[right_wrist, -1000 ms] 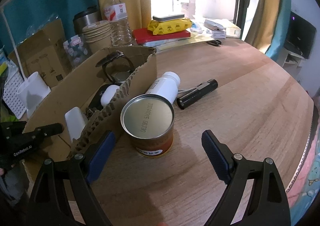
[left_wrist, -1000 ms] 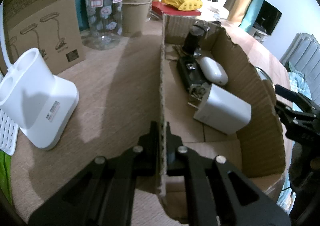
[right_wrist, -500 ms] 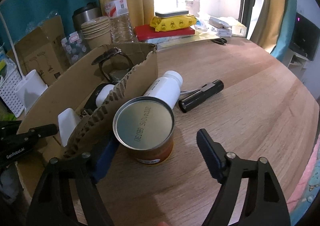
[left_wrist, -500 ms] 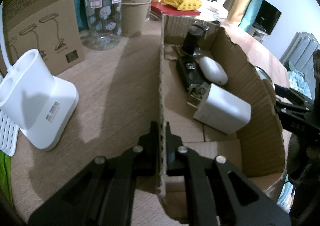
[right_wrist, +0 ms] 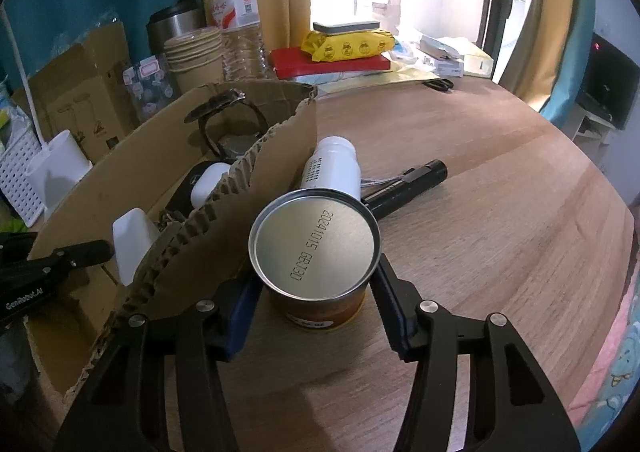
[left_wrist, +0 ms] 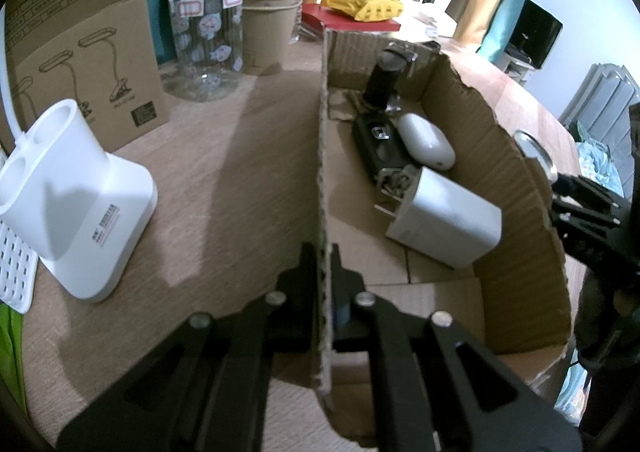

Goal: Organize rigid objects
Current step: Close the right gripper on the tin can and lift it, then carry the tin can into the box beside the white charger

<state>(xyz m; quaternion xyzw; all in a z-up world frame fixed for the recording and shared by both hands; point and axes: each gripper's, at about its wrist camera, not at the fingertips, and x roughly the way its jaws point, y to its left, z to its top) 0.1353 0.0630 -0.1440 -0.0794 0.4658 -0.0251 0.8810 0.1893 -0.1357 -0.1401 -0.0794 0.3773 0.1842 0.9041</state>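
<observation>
wooden table [right_wrist: 500, 180] carries a cardboard box [left_wrist: 520, 212]; left gripper [left_wrist: 324, 264] is clamped on the box's wall at 6 o'clock. tin can [right_wrist: 314, 248] stands upright just outside the box's torn wall. right gripper [right_wrist: 316, 300] jaws have just been closing; pads now flank the can, contact likely. judgement: lift into box follows.

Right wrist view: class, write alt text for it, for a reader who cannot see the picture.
The right gripper has just been closing around an upright tin can on a wooden table, its jaws at the can's sides. Behind the can lie a white bottle and black flashlight; a cardboard box stands left.
</observation>
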